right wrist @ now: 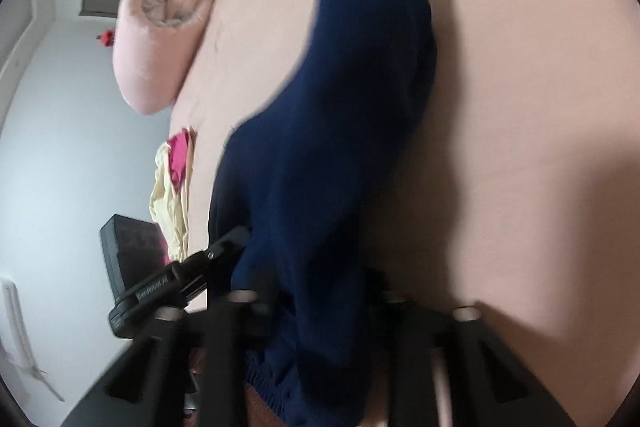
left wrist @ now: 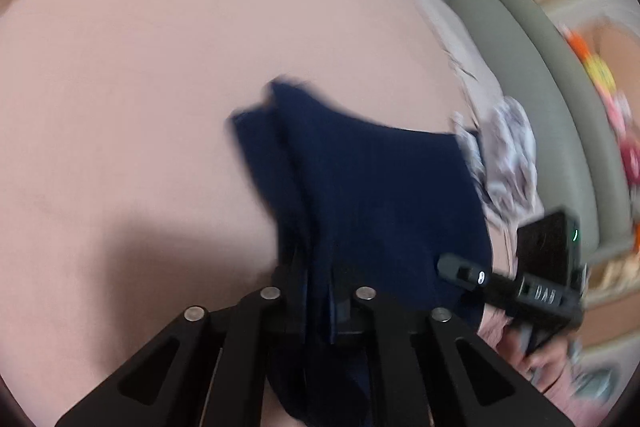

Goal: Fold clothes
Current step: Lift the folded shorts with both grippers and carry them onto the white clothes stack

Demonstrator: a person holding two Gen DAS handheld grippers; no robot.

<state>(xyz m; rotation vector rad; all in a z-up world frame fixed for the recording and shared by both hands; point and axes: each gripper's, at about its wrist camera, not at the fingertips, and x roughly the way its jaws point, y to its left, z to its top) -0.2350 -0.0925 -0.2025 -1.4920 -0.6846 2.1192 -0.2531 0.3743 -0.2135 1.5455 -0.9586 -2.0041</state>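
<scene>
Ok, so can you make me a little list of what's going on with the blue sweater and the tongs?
garment: dark blue sweater, bunched and lifted
surface: pink bed sheet
left tongs: shut on the sweater's edge
right tongs: shut on the sweater too
nearby: rolled pink blanket; yellow and pink clothes at the bed's edge
fold: not yet laid flat
image: blurry

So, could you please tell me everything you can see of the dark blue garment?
The navy garment is one plain dark blue piece of soft fabric that looks knitted, with a ribbed hem visible in the right wrist view. It is bunched into long vertical folds and hangs above the pink bedsheet, casting a shadow on it. The left claw and the right claw are each shut on it, near each other. Motion blur hides finer details.
</scene>
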